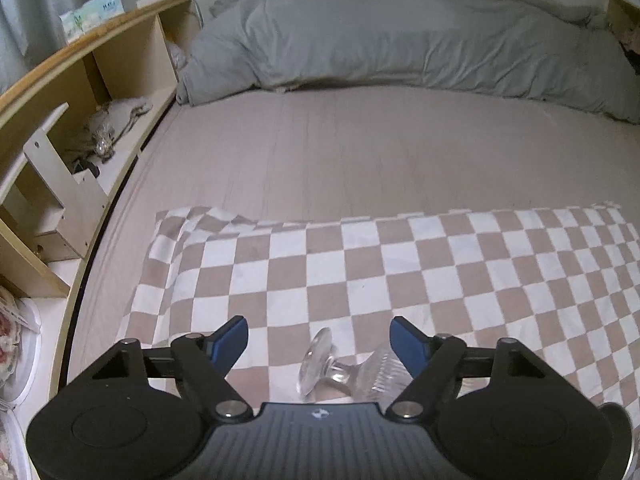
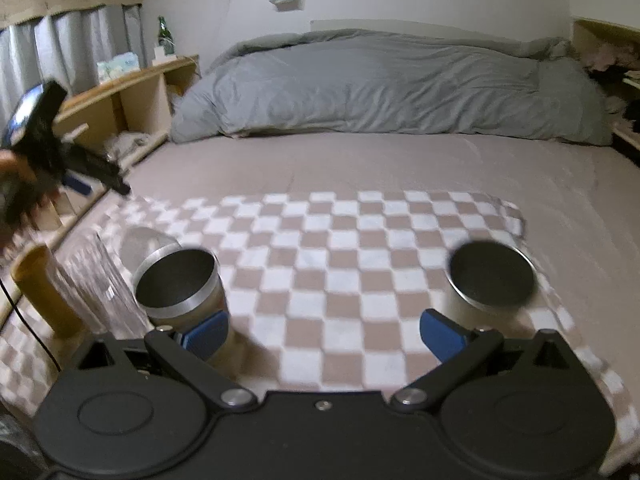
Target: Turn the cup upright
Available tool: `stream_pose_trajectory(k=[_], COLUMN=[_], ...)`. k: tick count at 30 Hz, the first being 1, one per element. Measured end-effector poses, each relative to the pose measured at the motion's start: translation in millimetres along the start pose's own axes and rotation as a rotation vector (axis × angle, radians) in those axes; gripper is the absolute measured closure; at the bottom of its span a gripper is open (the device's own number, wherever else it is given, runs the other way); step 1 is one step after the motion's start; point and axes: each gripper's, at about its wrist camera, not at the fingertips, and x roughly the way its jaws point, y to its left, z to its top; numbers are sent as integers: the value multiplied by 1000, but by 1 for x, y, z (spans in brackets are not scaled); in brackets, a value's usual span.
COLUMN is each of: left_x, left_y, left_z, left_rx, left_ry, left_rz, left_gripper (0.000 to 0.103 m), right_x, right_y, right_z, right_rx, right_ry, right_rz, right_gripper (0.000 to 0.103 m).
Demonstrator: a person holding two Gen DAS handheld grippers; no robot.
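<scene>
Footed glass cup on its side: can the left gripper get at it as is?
Probably yes. The footed glass cup lies on the checkered blanket directly between the open fingers of the left gripper, nothing in between. Its bowl end is partly hidden behind the gripper body.

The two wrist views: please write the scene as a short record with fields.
surface: checkered cloth on a bed
target: clear footed glass cup, lying on its side
left gripper: open, cup between its fingers, apart from both
right gripper: open, holding nothing
upright: two metal cups, tall ribbed glass
behind: grey duvet
</scene>
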Motion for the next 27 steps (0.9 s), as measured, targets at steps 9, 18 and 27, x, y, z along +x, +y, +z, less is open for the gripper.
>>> stream_pose_trajectory(k=[9,18,27], left_x=[25,46,62], left_y=[17,23,20], left_z=[-7,-15,-12], left_rx=[25,60,75], left_ry=[93,178,225], left_rz=[-29,-70,-114], left_gripper=[48,71,86], right_x=[71,162,212], right_y=[63,136,200], right_z=[100,145,122], right_rx=[-235,-384,-656], right_ry=[73,361,493], right_rz=[211,410,428], right_gripper=[4,16,17])
